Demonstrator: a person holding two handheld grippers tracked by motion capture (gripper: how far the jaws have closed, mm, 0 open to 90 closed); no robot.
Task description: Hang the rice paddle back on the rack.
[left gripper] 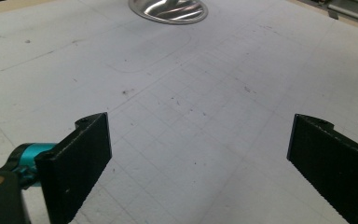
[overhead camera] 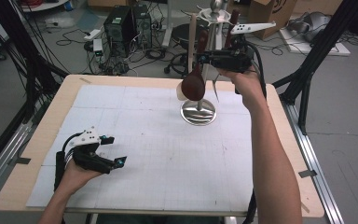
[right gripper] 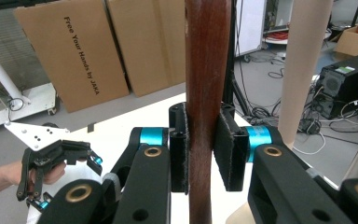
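One dark wooden spoon (overhead camera: 195, 79), stiff and light, clamped mid-handle by right claw (right gripper: 201, 149) beside steel stand (overhead camera: 198, 112); left claw (overhead camera: 109, 150) open, empty.

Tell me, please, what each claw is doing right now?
Left claw: open, holding nothing.
Right claw: closed on the dark spoon handle.

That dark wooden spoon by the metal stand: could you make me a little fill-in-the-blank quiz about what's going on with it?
1. The right gripper is shut on the ____ of the dark wooden spoon.
2. The spoon's bowl hangs above the stand's round, shiny ____.
3. The left gripper, low over the white mat, has its jaws ____.
4. Beside the dark spoon stands a ____-coloured wooden handle.

Missing words: handle; base; open; light
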